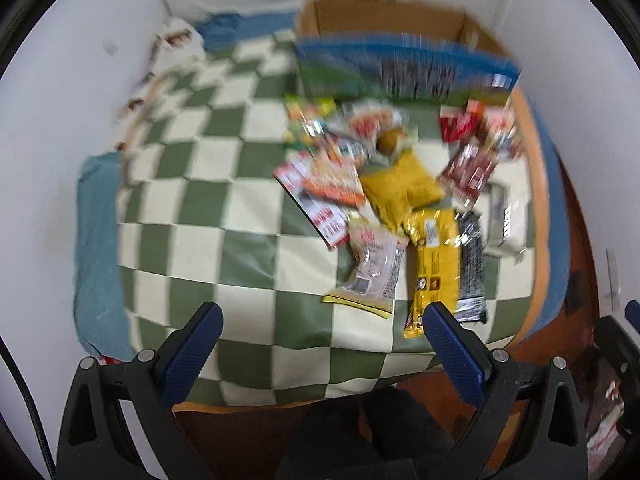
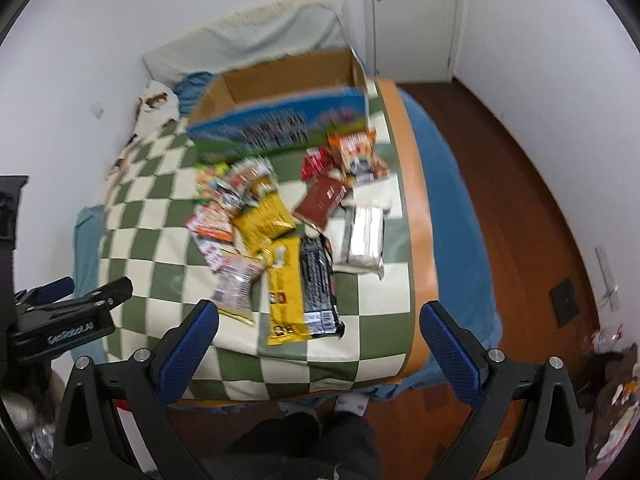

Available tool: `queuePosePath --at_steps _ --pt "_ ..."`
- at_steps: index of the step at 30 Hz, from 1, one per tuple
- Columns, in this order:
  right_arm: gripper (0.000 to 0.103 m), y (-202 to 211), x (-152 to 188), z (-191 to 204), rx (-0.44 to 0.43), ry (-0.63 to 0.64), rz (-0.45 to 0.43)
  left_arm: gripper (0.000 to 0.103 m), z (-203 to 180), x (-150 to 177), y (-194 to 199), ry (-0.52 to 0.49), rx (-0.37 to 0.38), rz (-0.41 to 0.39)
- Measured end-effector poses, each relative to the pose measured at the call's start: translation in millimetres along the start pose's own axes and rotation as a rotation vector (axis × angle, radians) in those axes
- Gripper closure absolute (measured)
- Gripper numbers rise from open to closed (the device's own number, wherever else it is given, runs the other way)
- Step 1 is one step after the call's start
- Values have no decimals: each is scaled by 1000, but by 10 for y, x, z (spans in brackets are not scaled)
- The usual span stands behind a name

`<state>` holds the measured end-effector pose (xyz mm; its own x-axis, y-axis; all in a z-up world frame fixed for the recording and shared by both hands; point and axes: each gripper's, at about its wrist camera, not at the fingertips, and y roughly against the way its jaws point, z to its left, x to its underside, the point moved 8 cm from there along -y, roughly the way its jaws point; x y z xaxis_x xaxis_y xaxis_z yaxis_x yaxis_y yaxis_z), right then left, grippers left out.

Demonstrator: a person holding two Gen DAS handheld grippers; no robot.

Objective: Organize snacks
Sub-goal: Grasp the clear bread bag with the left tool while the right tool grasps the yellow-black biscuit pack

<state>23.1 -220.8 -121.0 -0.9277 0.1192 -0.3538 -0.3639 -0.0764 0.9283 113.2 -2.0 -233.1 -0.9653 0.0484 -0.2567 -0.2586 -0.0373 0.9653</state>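
Several snack packets lie in a loose pile on a green and cream checked blanket (image 1: 208, 216) on a bed. Among them are a long yellow packet (image 1: 434, 264) (image 2: 285, 284), a black packet (image 1: 472, 268) (image 2: 318, 284), a yellow pouch (image 1: 404, 188) (image 2: 266, 216), a dark red packet (image 1: 468, 172) (image 2: 322, 200) and a silver packet (image 2: 364, 236). An open cardboard box (image 1: 384, 20) (image 2: 280, 76) with a blue printed front stands behind the pile. My left gripper (image 1: 322, 320) is open and empty above the blanket's near part. My right gripper (image 2: 320, 318) is open and empty, near the yellow and black packets. Both views are blurred.
The bed's blue sheet (image 2: 452, 208) shows at the right edge, with wooden floor (image 2: 520, 184) beyond. A pillow (image 2: 256, 36) lies at the head by the white wall. The left gripper's body (image 2: 64, 312) shows at the left of the right wrist view. A door (image 2: 412, 12) stands behind.
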Motion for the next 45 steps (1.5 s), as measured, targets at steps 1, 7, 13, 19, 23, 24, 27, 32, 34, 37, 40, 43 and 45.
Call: queuePosePath --at_steps 1,7,13,19,23,24,27,32,34,37,40,43,45 --pt "5 -183 31 -31 -14 -18 28 4 -59 -20 -177 -11 22 26" --pt "7 -1149 192 -163 -26 -37 130 6 -447 -195 -1123 -135 31 140" --pt "7 -1708 286 -87 -27 -25 207 58 -620 -179 -1648 -194 22 210" --pt "7 -2032 243 178 -51 -8 257 59 -159 -7 -1584 -81 -7 198" --pt "6 -2349 220 406 -20 38 288 59 115 70 -1708 34 9 224" --pt "4 -2419 227 442 -2 50 294 59 142 85 -1739 49 14 228" --pt "1 -2630 251 493 67 65 313 58 182 106 -1834 59 25 233" --pt "3 -2751 263 557 151 77 337 60 229 149 -1898 36 43 213" --pt "16 -2765 236 606 183 74 326 62 239 130 -1878 35 49 195" --pt "17 -2665 231 683 162 56 309 64 301 169 -1694 21 55 164" --pt "17 -2508 257 727 133 29 298 65 325 117 -1544 13 72 137" --pt "17 -2319 255 811 86 -10 287 65 346 111 -1289 7 98 116" --pt "17 -2134 212 851 41 -41 283 65 329 61 -1114 7 122 109"
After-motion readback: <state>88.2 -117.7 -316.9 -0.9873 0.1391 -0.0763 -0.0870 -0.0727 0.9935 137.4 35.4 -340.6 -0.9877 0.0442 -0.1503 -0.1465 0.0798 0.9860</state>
